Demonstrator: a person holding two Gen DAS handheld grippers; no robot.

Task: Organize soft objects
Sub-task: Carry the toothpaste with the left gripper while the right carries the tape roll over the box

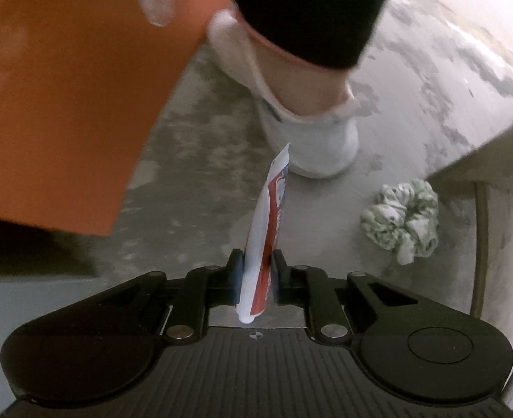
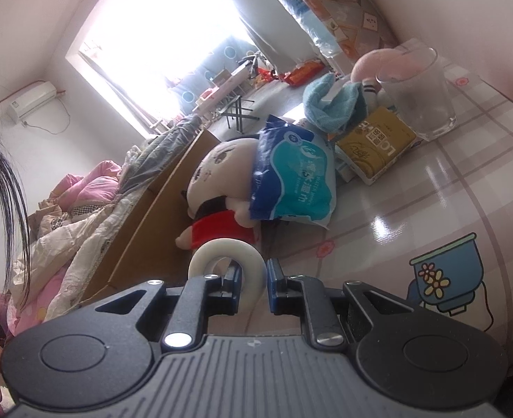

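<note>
**Left wrist view: tube clamped over the floor; right gripper pinching a white ring**

Left wrist view looks down at a grey, patchy floor [image 1: 194, 160]. The left gripper [image 1: 255, 271] has its two fingers pressed together on a white, red and blue tube [image 1: 268, 223], which sticks out forward between them with its flat crimped end farthest from the camera. A green and white scrunchie [image 1: 401, 221] lies on the floor to the right of the tube, well apart from it. Beyond the tube stands a person's foot in a white shoe [image 1: 312, 136], with a black trouser leg above it. A blurred orange panel [image 1: 75, 87] fills the upper left.

Right wrist view faces a table [image 2: 430, 188] covered in a glossy checked cloth. The right gripper [image 2: 253, 275] is clamped on a white ring [image 2: 227, 252], one side of the ring pinched between the fingers and the rest arching up to the left. Behind the ring lies a doll [image 2: 218, 188] in red clothes, with a blue wipes pack [image 2: 291, 177] resting partly on it. Farther back sit a yellow box [image 2: 378, 142], a bundled blue cloth [image 2: 336, 104] and a clear glass [image 2: 416, 94]. A cardboard box [image 2: 155, 216] stands at the left, beside heaped bedding [image 2: 79, 223].
</note>
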